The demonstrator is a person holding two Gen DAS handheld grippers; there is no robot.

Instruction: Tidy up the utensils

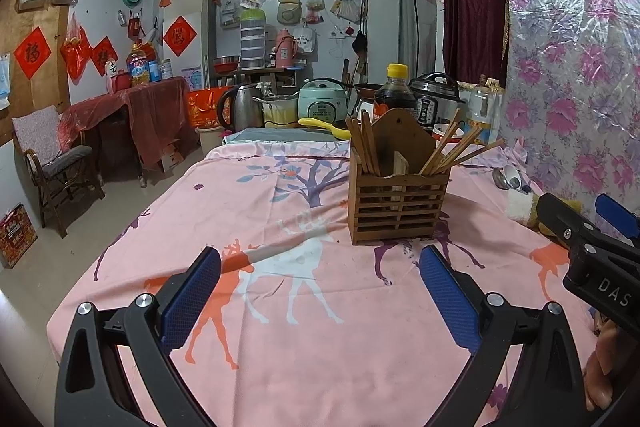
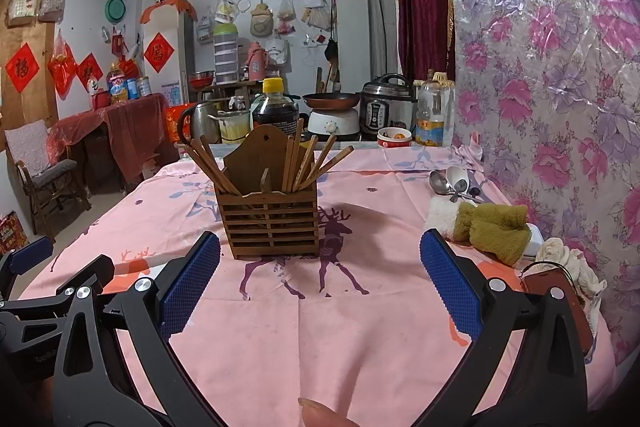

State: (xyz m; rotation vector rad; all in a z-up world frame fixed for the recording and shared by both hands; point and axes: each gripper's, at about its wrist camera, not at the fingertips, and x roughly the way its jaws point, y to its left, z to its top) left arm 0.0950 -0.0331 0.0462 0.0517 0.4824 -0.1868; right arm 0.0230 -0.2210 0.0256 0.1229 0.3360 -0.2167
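**A:** How far along does the tidying look?

**B:** Partly done, I'd judge. The wooden slatted utensil holder (image 2: 271, 217) stands upright on the pink deer-print tablecloth (image 2: 320, 339), and chopsticks (image 2: 298, 163) already stick out of both its compartments, leaning outward on either side of the tall back board.

**A:** So what is left?

**B:** The spoons (image 2: 450, 183). A metal ladle-shaped one and a white one lie together on the cloth near the floral wall covering, well apart from the holder and just behind a green and white plush mitten (image 2: 486, 225). There may be another utensil under them; I can't make that out.

**A:** And the tongs?

**B:** Both spread wide and holding nothing. The right gripper (image 2: 320, 283) hovers over the cloth on the near side of the holder, with the spoons off to its right. The left gripper (image 1: 320, 283) hangs over bare cloth, the holder ahead and slightly right.

**A:** Which would go for the spoons?

**B:** The right one, I'd guess; it is nearer, though the mitten sits close beside the route.
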